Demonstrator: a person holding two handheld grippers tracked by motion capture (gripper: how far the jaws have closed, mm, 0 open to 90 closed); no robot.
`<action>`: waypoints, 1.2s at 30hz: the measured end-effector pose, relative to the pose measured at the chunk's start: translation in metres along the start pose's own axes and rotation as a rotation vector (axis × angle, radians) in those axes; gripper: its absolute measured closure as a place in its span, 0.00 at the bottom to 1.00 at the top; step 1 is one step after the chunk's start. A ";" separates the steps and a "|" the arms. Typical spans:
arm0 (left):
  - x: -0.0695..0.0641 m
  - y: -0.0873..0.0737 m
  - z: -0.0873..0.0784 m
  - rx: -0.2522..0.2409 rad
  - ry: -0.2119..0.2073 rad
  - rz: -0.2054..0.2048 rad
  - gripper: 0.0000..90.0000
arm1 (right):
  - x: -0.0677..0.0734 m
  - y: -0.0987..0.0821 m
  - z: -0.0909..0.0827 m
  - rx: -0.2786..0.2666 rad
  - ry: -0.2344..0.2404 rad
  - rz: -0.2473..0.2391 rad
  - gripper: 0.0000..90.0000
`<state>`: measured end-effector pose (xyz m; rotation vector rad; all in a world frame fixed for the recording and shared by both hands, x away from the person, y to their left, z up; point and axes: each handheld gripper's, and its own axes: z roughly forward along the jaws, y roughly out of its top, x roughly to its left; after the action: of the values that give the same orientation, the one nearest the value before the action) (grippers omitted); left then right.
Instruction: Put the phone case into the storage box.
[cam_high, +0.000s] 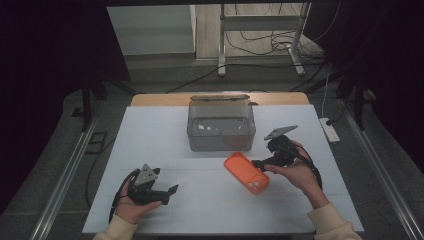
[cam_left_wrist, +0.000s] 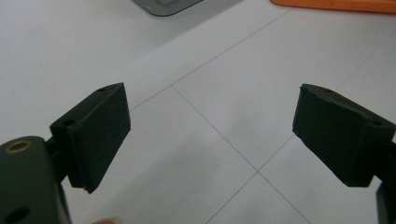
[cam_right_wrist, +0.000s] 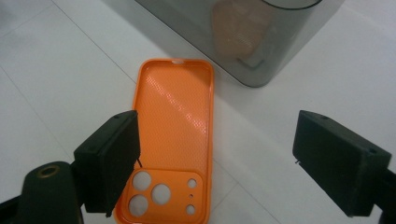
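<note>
Clearly the work in hand is picking up the orange phone case, most likely to drop it into the clear box behind it. Starting at the left of the high view, the left gripper rests near the front edge of the white table, well apart from the case, with its jaws spread wide and nothing between them; its own view shows bare tabletop between the two black pads. It has no part in the grasp right now and is best kept where it is, out of the way.

Next comes the case, lying flat, inside face up, on the table just in front of the box and set at a slant, camera holes toward the person. At the right, the right gripper hovers at the case's edge, jaws wide open and empty. In the right gripper view the left pad overlaps the case's long edge while the other pad sits well off to the side over bare table.

To do this well, I judge the gripper should centre across the case's narrow width, come down low, and pinch one raised side wall, since a flat thin shell offers little else to hold.
</note>
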<state>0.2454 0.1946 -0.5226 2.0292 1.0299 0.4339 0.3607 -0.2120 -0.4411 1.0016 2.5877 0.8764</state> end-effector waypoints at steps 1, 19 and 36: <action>0.000 0.000 0.000 0.000 0.001 0.000 0.13 | 0.000 0.000 0.001 0.002 0.001 -0.002 0.17; 0.000 -0.001 0.001 0.004 0.001 0.001 0.13 | 0.001 0.017 0.024 0.081 0.003 -0.009 0.19; 0.000 -0.001 0.001 0.009 -0.002 0.004 0.13 | -0.005 0.014 0.042 0.159 -0.028 0.007 0.24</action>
<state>0.2456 0.1944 -0.5237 2.0395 1.0280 0.4308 0.3891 -0.1877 -0.4661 1.0560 2.6652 0.6612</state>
